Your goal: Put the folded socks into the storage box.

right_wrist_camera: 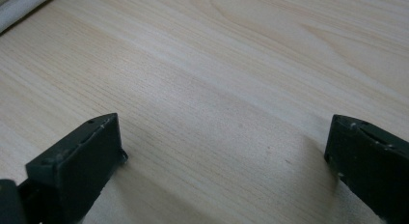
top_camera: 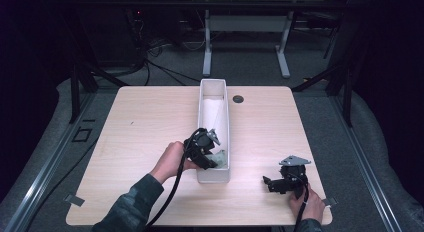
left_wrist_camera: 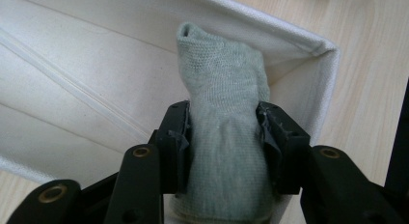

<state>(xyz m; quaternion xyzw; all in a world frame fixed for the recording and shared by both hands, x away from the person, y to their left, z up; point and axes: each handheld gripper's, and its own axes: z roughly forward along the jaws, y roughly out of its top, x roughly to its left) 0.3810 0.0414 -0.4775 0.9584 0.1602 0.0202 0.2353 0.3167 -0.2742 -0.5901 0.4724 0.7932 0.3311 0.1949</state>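
Note:
A long white fabric box (top_camera: 213,87) stands lengthwise in the middle of the wooden table (top_camera: 145,122). My left gripper (top_camera: 212,161) reaches over the box's near end and is shut on a pale green sock (top_camera: 220,156). In the left gripper view the sock (left_wrist_camera: 223,89) is pinched between both pads and its free end hangs inside the box (left_wrist_camera: 72,84), near a corner. My right gripper (top_camera: 267,183) rests low on the table at the front right, open, with bare wood between its fingers (right_wrist_camera: 77,161).
A small round dark grommet (top_camera: 238,99) sits in the table right of the box's far end. Another table's legs (top_camera: 207,47) stand on the floor beyond. Black cables trail from both grippers toward the front edge.

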